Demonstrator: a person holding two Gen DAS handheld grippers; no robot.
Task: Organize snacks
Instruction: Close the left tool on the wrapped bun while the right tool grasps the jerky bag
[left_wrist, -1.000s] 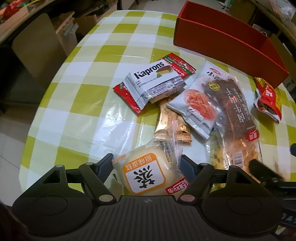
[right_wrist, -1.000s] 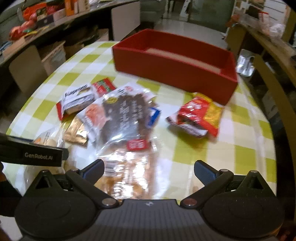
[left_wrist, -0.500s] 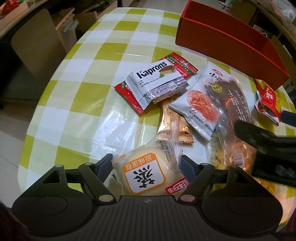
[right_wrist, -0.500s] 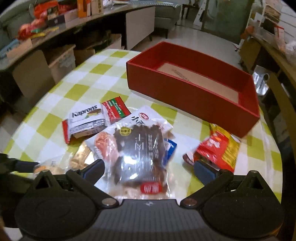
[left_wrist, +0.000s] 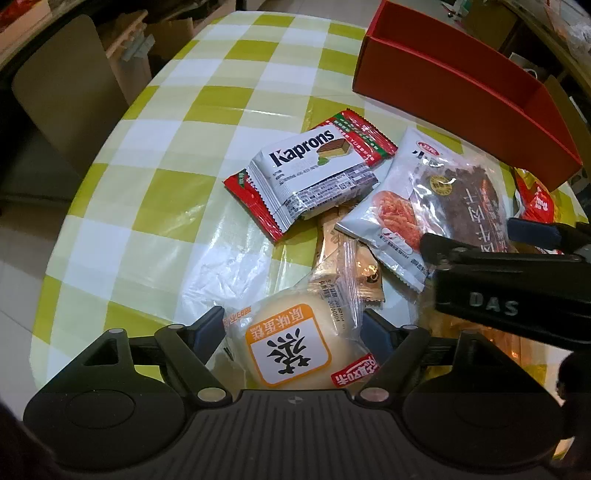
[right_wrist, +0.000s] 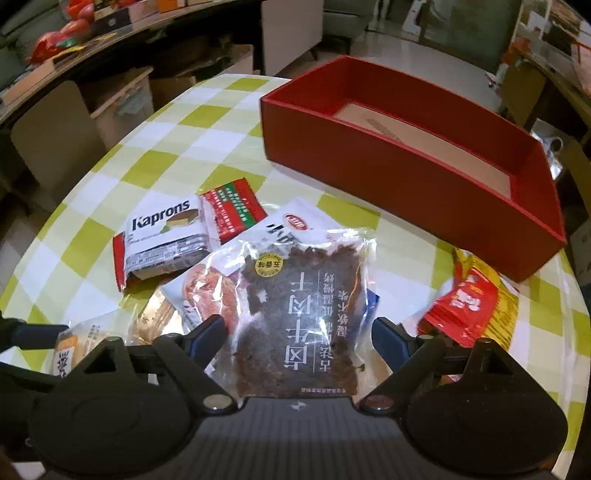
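Note:
My left gripper (left_wrist: 291, 328) is shut on a pale round cake in a clear wrapper with an orange label (left_wrist: 288, 350); both pads touch the wrapper. My right gripper (right_wrist: 299, 332) straddles a clear packet of dark dried meat (right_wrist: 303, 306), and its jaws are closing. The left pad is at the packet's edge and the right pad stands just apart from it. In the left wrist view the right gripper (left_wrist: 509, 291) reaches in from the right over that meat packet (left_wrist: 465, 199). An open red box (right_wrist: 406, 177) stands beyond the pile.
On the green-checked table (left_wrist: 166, 192) lie a white Kaprons wafer pack (left_wrist: 314, 173), a white packet with an orange picture (left_wrist: 388, 229), a gold sachet (left_wrist: 332, 251) and a red-yellow bag (right_wrist: 469, 302) near the box. A chair back (left_wrist: 66, 99) stands left.
My right gripper has moved forward over the meat packet, which now lies between its narrowed jaws; it has entered the left wrist view from the right. The left gripper and cake have stayed put.

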